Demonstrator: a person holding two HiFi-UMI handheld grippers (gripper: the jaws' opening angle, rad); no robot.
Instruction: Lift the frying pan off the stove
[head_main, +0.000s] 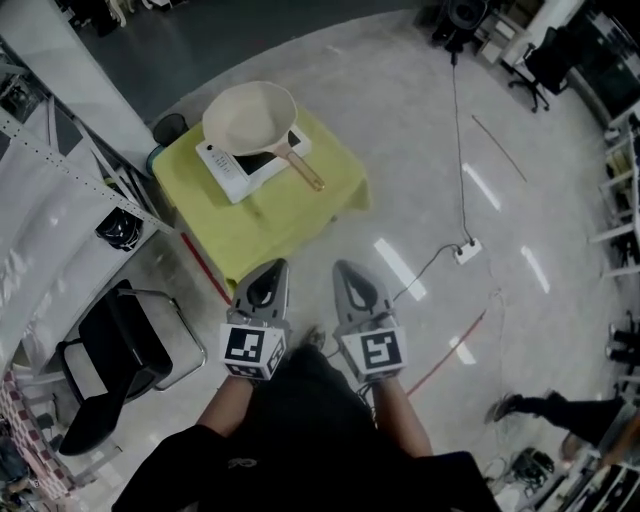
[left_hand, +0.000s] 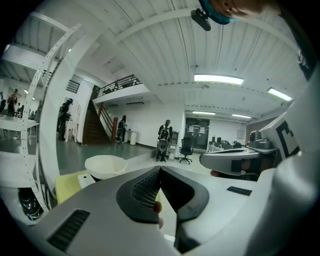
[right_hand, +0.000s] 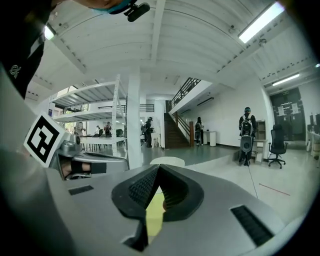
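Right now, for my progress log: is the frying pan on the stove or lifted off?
On the stove: the frying pan rests upright on it, atop the yellow table.

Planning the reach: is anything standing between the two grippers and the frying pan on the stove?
Nothing visible does. The left gripper and right gripper, both shut and empty, are short of the yellow table. Only floor and bare tabletop lie between them and the frying pan on the stove. Its handle points toward them.
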